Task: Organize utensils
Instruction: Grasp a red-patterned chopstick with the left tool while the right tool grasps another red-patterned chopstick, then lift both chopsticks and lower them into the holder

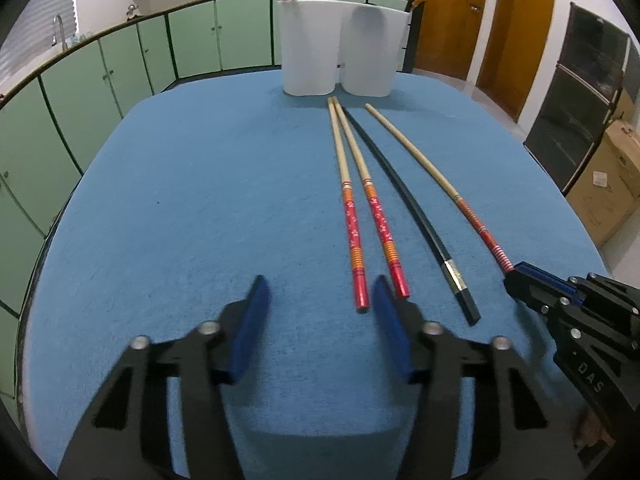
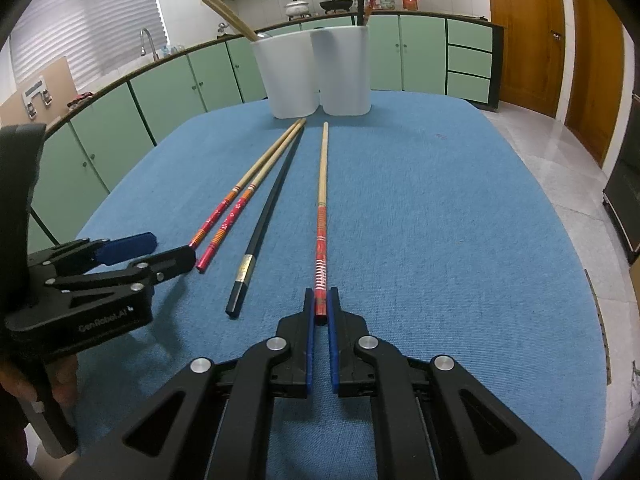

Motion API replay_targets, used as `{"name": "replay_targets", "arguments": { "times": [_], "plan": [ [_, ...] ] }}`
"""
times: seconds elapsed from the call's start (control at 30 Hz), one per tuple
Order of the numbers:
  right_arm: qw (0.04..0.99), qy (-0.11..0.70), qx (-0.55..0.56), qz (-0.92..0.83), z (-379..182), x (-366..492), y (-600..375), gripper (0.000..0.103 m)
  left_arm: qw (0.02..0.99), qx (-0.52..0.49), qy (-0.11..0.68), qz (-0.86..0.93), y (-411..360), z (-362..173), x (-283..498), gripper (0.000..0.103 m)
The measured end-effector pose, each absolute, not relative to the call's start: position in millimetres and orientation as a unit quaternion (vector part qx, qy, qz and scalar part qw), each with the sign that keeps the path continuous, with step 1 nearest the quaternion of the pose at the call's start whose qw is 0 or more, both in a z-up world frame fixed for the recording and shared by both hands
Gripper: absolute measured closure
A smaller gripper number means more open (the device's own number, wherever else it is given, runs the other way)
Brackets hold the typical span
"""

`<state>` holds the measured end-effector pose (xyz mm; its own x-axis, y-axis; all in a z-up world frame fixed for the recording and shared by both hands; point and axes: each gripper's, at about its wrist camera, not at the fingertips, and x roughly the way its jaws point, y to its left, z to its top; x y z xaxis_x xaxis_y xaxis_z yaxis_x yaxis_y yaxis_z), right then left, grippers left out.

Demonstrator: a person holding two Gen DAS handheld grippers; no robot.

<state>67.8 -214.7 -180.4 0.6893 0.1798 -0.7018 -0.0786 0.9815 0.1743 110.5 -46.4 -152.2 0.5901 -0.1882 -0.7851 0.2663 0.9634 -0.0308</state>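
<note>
With right gripper fingers clamped on the striped chopstick, left gripper, fingers apart, needed centring on the 12 o'clock floral chopstick.

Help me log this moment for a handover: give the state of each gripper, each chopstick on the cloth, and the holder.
Left gripper: open, jaws astride the ends of the two red-flowered bamboo chopsticks.
Right gripper: shut on the red-striped bamboo chopstick.
Black lacquered chopstick: lying flat, untouched.
White plastic two-cup holder: upright, with chopsticks in both cups.
</note>
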Motion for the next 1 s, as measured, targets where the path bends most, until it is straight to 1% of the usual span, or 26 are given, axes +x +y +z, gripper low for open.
{"name": "replay_targets", "arguments": {
  "times": [0.03, 0.07, 0.1, 0.13, 0.27, 0.37, 0.77, 1.0],
  "plan": [
    [0.917, 0.388, 0.067, 0.071, -181, 68, -215, 0.097, 0.891, 0.047, 0.433, -0.132, -48, -152, 109, 0.072],
    [0.917, 0.387, 0.068, 0.072, -181, 68, -215, 0.097, 0.890, 0.049, 0.432, -0.138, -49, -152, 109, 0.077],
    [0.916, 0.387, 0.069, 0.072, -181, 68, -216, 0.097, 0.889, 0.050, 0.432, -0.145, -50, -152, 108, 0.089],
    [0.916, 0.387, 0.071, 0.073, -181, 68, -216, 0.097, 0.887, 0.051, 0.433, -0.155, -53, -152, 107, 0.098],
    [0.916, 0.386, 0.075, 0.074, -177, 67, -218, 0.097, 0.886, 0.052, 0.433, -0.158, -53, -150, 106, 0.098],
    [0.922, 0.374, 0.072, 0.075, -167, 65, -221, 0.097, 0.895, 0.051, 0.417, -0.151, -45, -136, 103, 0.098],
    [0.951, 0.295, 0.054, 0.082, -75, 53, -242, 0.097, 0.943, 0.060, 0.292, -0.150, -28, -28, 89, 0.098],
    [0.957, 0.262, 0.058, 0.109, -14, 64, -259, 0.097, 0.950, 0.052, 0.253, -0.174, -30, 23, 102, 0.098]
  ]
}}
